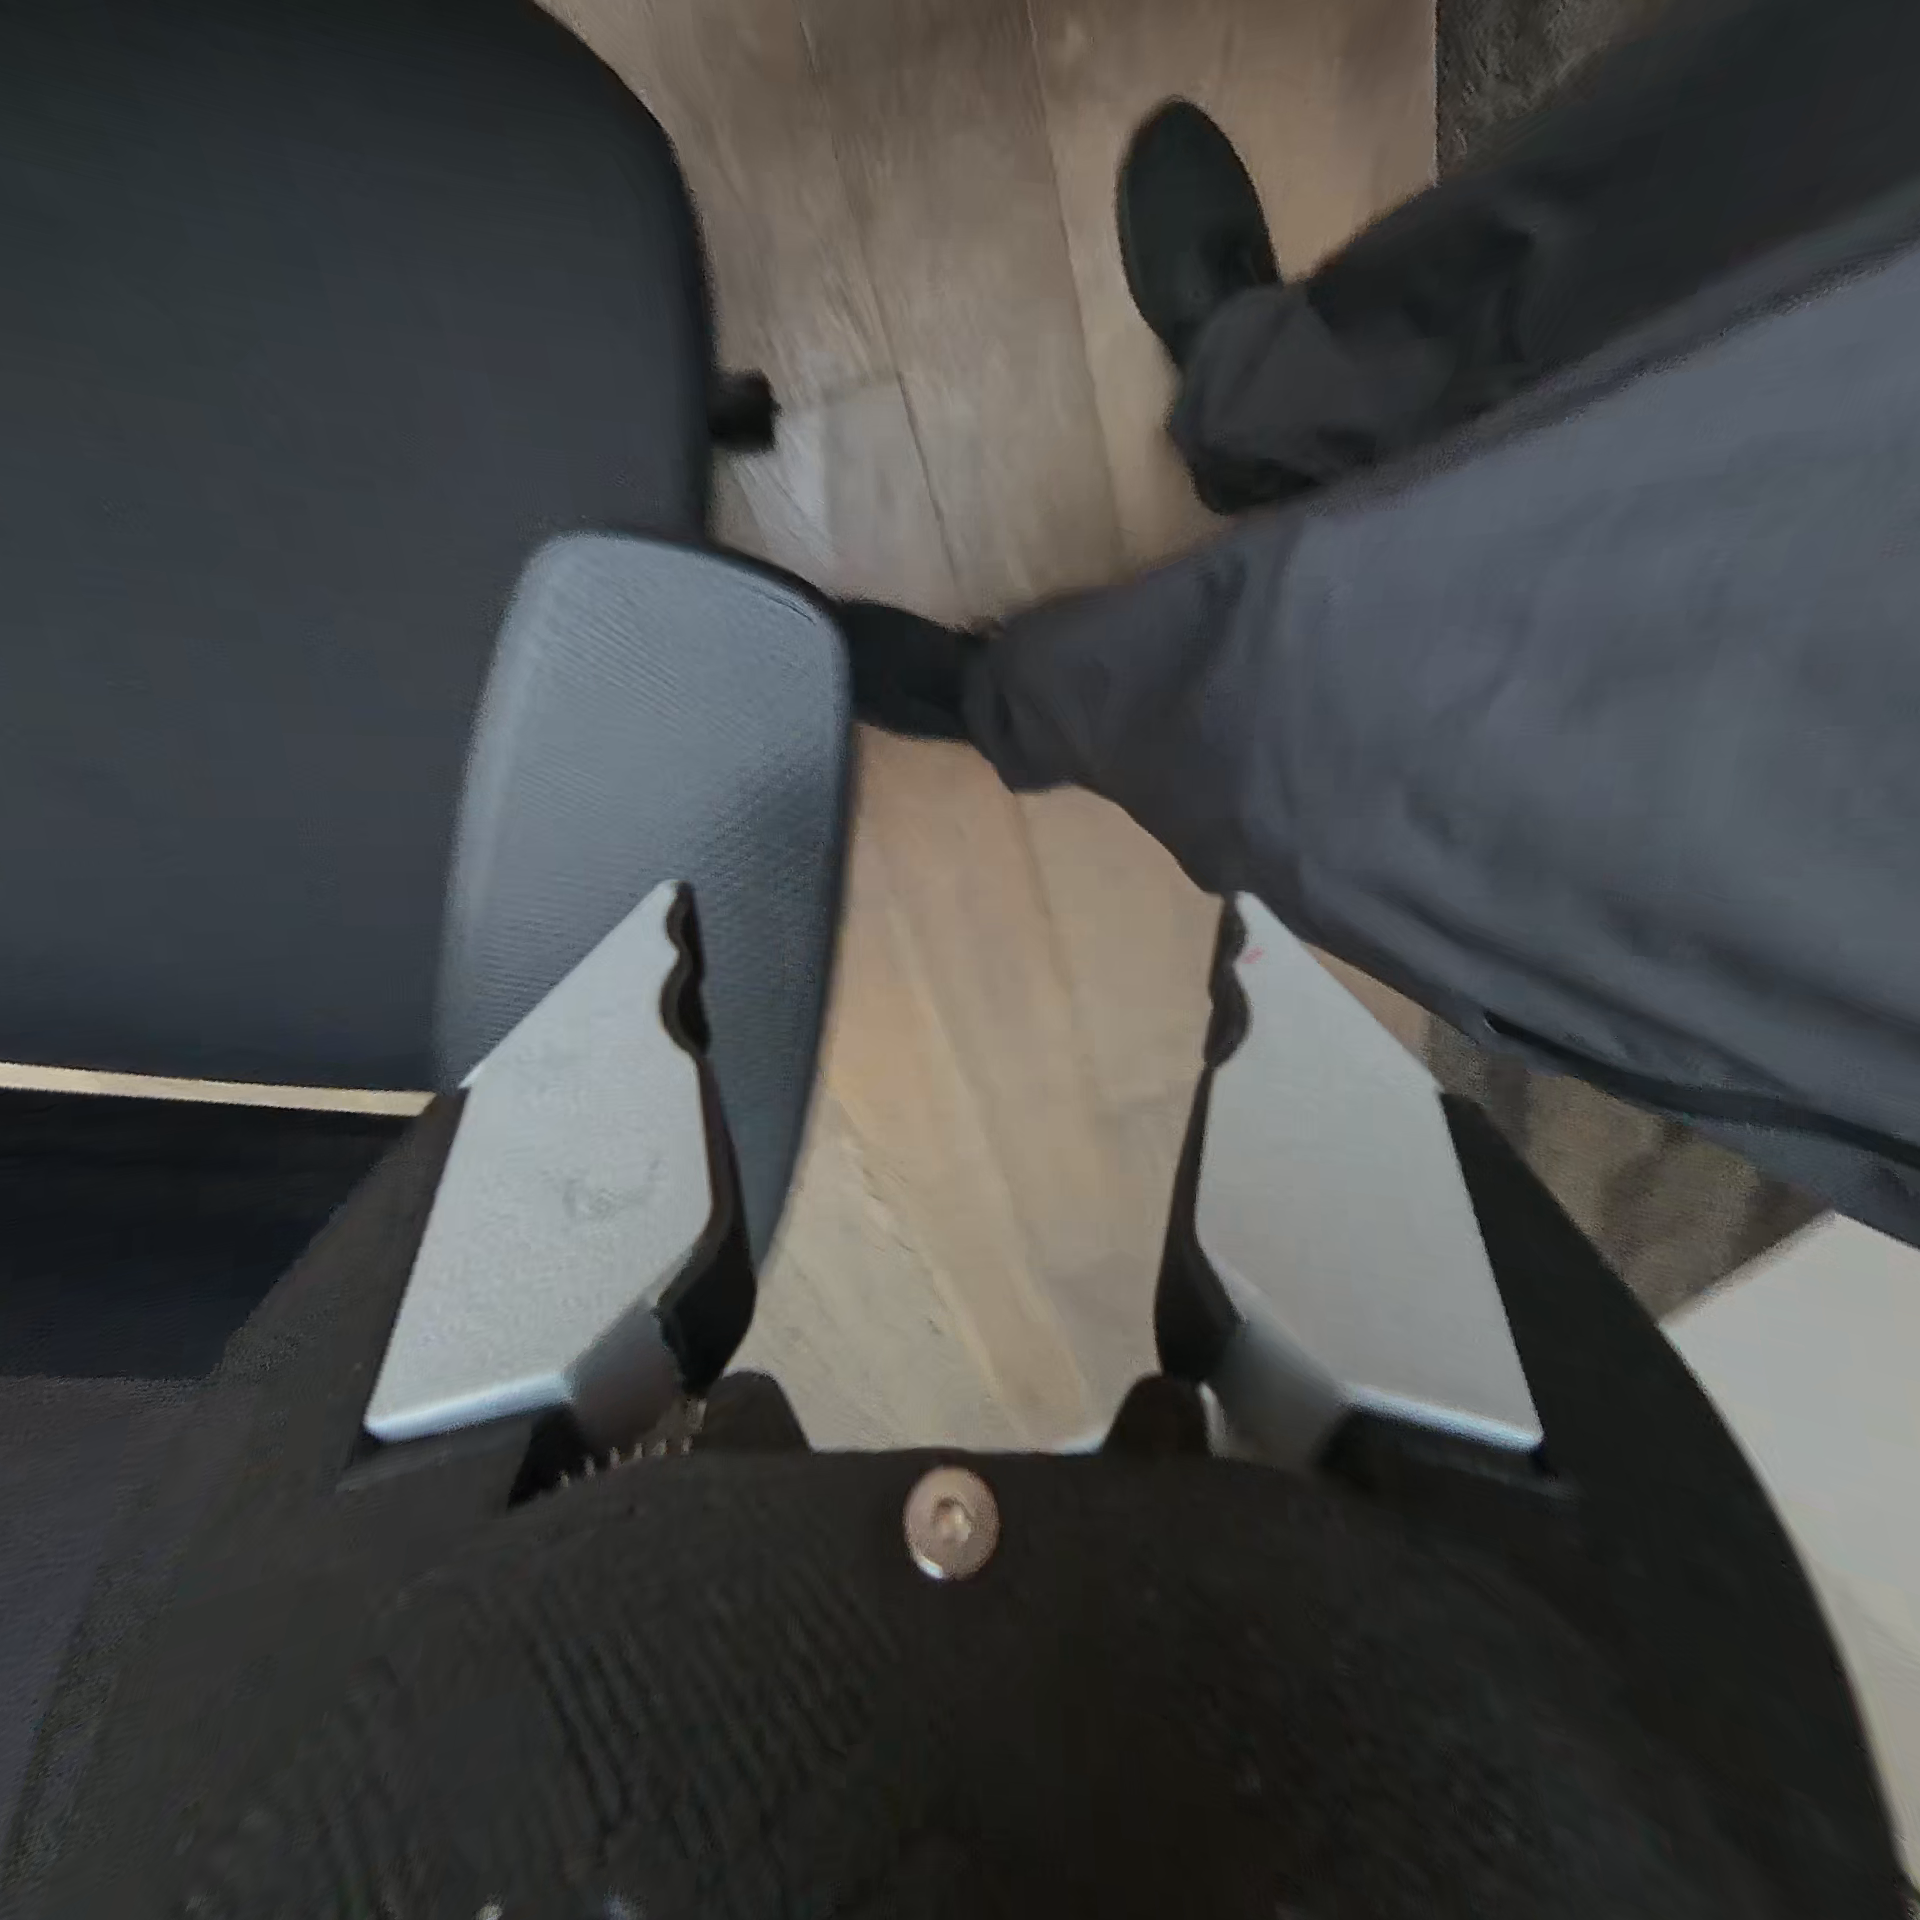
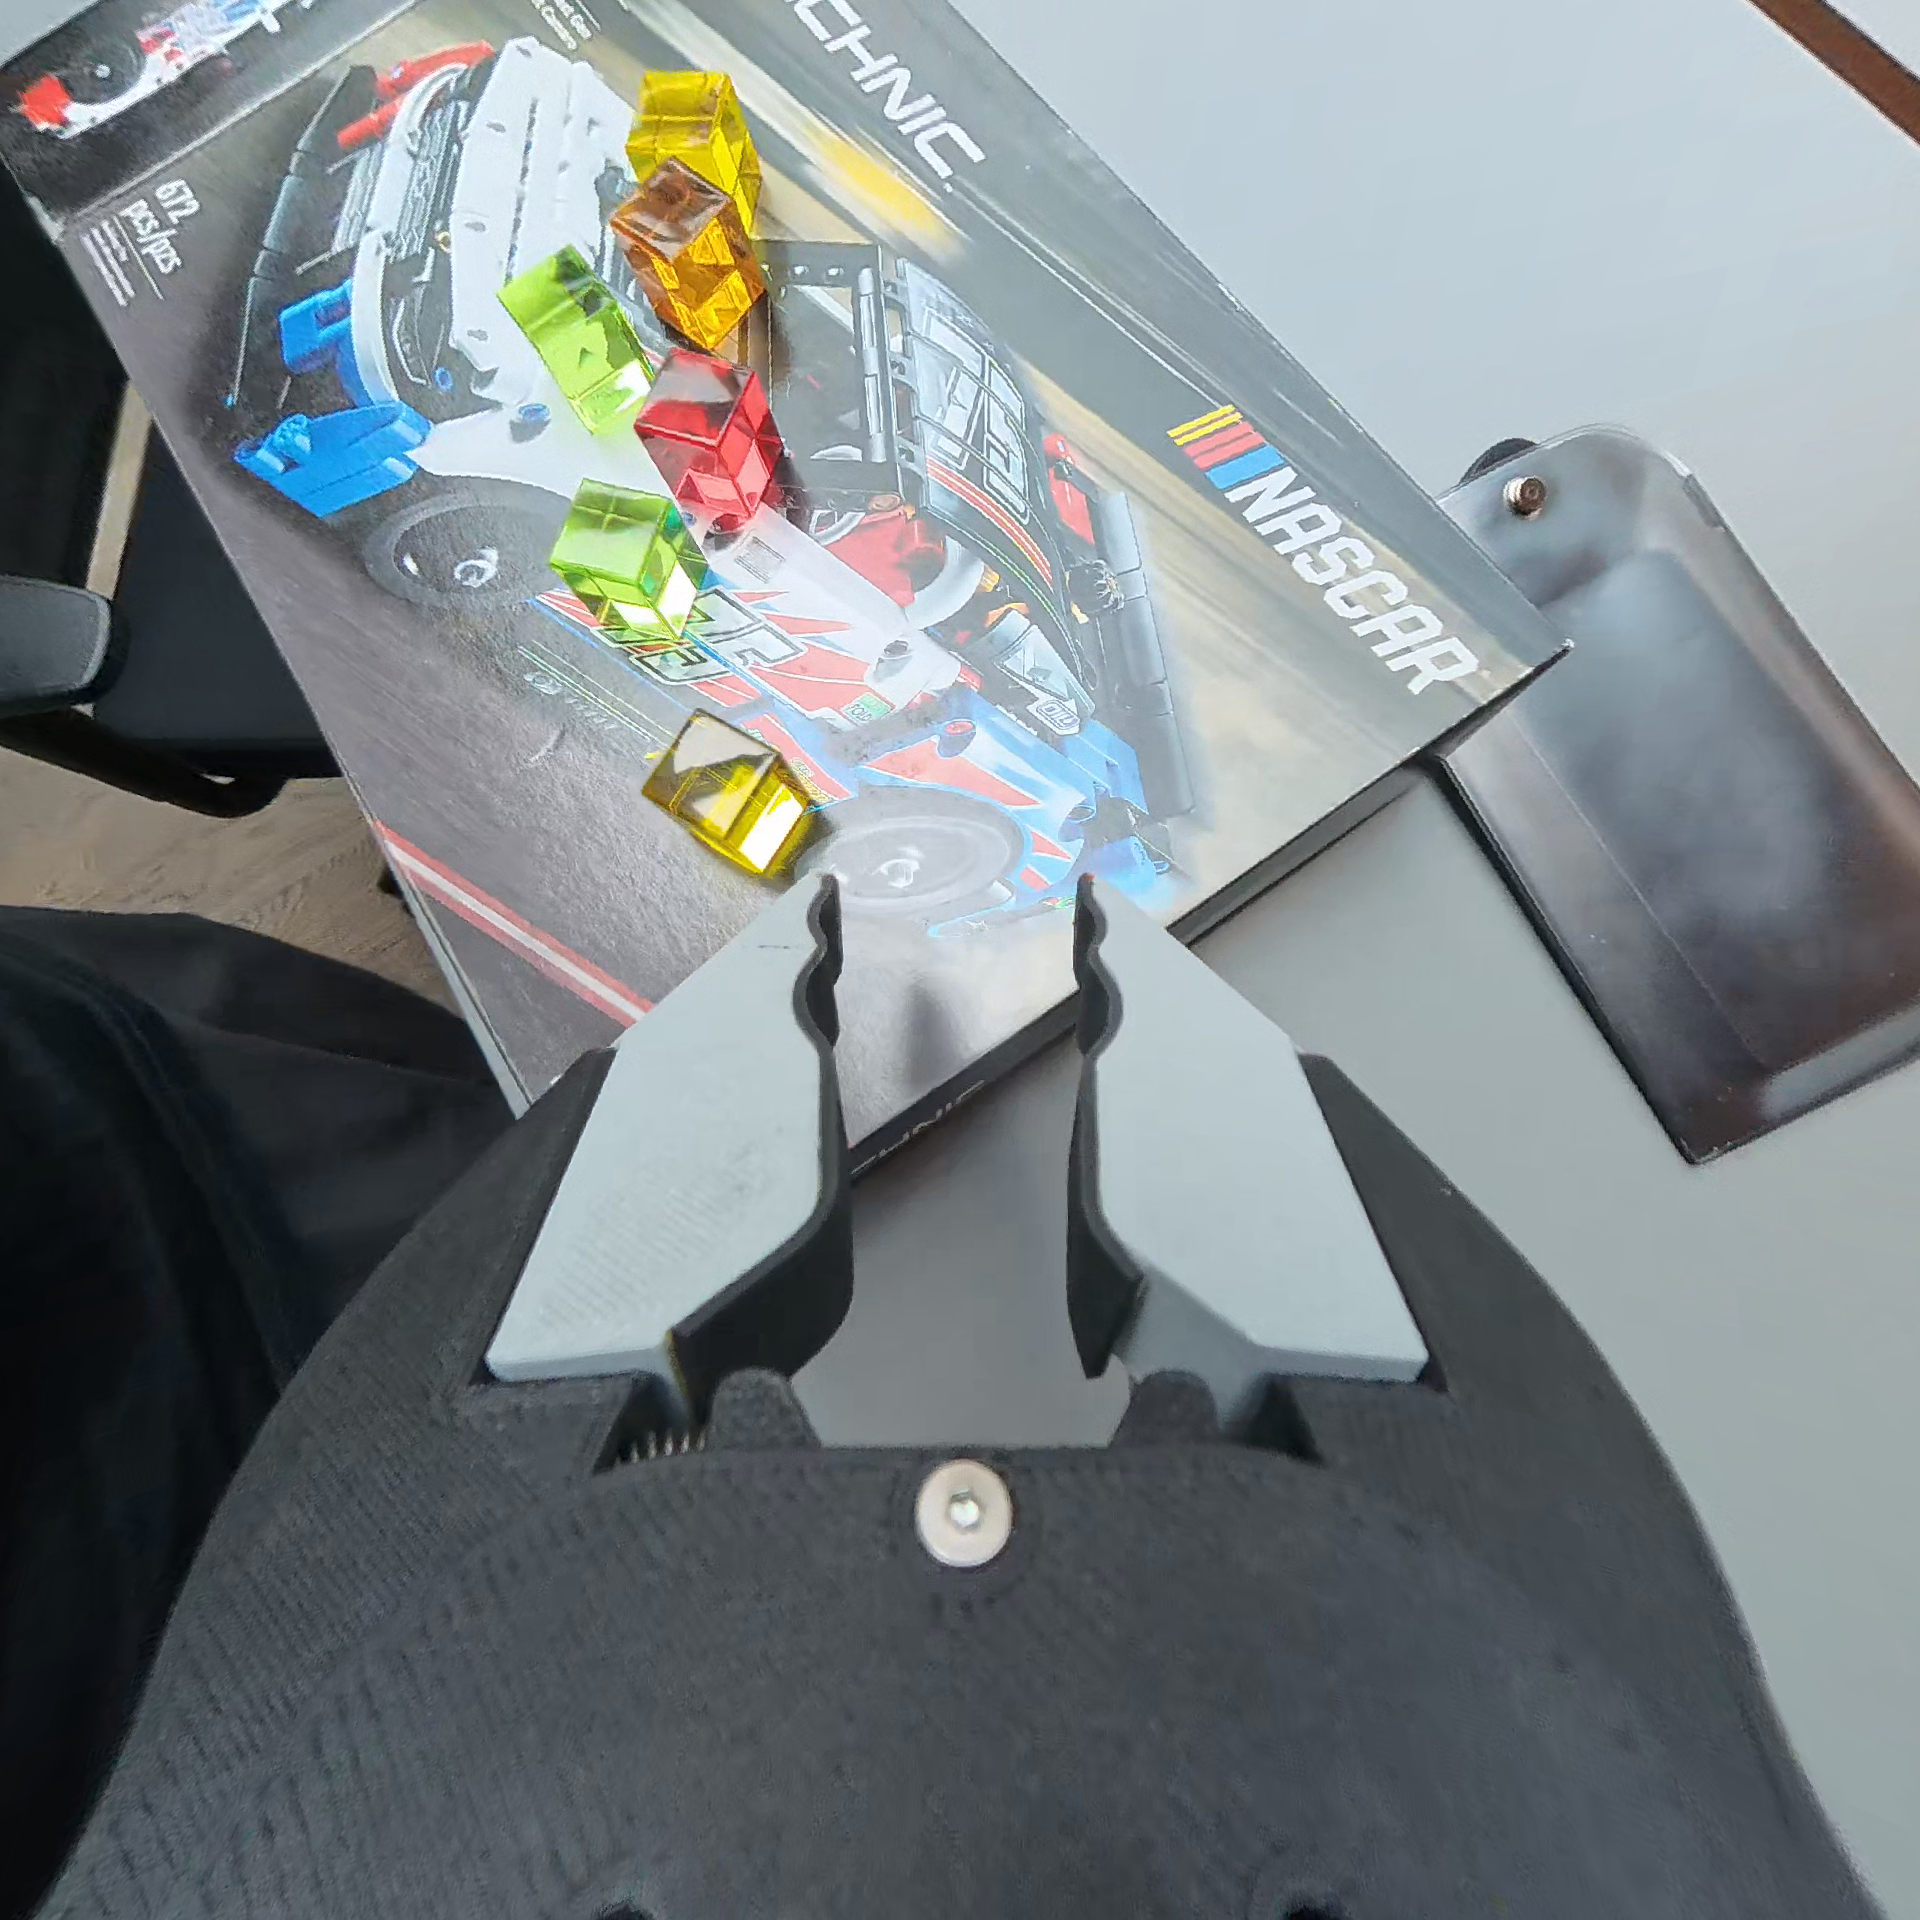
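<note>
Translucent plastic cubes lie scattered on a printed toy-car box [image 2: 1195, 343], which rests on the grey table [image 2: 1558, 156]. Nearest the box's lower corner sits a yellow cube [image 2: 727, 795]; further up the lid are two green cubes [image 2: 623, 561], a red cube [image 2: 712, 436], an orange cube [image 2: 691, 249] and another yellow one. The right gripper [image 2: 954, 894] hovers just short of that nearest yellow cube, jaws parted and empty — any approach, I'd judge, wants to be square to its faces, since it sits skewed. Off the box entirely, the left gripper [image 1: 956, 904] hangs spread wide and empty over wood floor [image 1: 987, 1143], beside a chair armrest [image 1: 655, 779] and a person's trouser leg [image 1: 1558, 727].
</note>
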The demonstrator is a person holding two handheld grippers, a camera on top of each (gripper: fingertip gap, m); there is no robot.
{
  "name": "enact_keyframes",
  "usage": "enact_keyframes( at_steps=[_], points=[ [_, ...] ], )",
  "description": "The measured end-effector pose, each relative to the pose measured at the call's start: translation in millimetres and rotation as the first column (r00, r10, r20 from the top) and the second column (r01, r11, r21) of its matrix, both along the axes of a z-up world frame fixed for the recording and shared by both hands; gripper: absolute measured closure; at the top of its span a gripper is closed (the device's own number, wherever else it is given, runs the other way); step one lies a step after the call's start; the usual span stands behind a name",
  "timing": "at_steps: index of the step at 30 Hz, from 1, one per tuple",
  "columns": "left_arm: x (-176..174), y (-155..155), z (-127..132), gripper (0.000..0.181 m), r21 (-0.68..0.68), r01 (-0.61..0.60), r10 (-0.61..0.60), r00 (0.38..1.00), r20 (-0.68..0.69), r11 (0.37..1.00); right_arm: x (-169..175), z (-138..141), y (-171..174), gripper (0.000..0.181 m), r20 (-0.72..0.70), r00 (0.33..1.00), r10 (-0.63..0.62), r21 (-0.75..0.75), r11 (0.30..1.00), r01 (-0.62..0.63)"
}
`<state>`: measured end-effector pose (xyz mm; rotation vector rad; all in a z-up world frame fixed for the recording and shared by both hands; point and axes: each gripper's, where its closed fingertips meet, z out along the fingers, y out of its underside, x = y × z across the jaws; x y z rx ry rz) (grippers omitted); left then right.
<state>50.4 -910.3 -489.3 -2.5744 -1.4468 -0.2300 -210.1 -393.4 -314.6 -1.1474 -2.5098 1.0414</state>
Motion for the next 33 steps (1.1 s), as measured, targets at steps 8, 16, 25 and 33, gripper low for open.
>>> enact_keyframes(
  at_steps=[8, 16, 25, 33],
  points=[
    [-84, -52, -5, 0.078, 0.025, 0.022, -0.016, 0.973, -0.23, 0.999, 30, 14, -48, 0.14, -0.022, 0.991, -0.129, 0.003, 0.992, 0.129],
    [-69, -41, -52, 0.101, 0.282, -0.087, 0.148, 0.968, -0.202, 0.955, 86, 23, -117, 0.14, 0.017, 0.987, -0.157, 0.089, 0.984, 0.155],
    [-73, -42, -49, 0.143, 0.338, 0.054, 0.093, 0.91, -0.405, 0.939, 106, 55, -137, 0.141, -0.036, 0.982, -0.185, 0.132, 0.973, 0.188],
    [-102, -73, -40, 0.166, 0.3, 0.008, 0.16, 0.832, -0.531, 0.954, 128, 50, -145, 0.141, -0.023, 0.986, -0.163, 0.191, 0.968, 0.164]
  ],
)
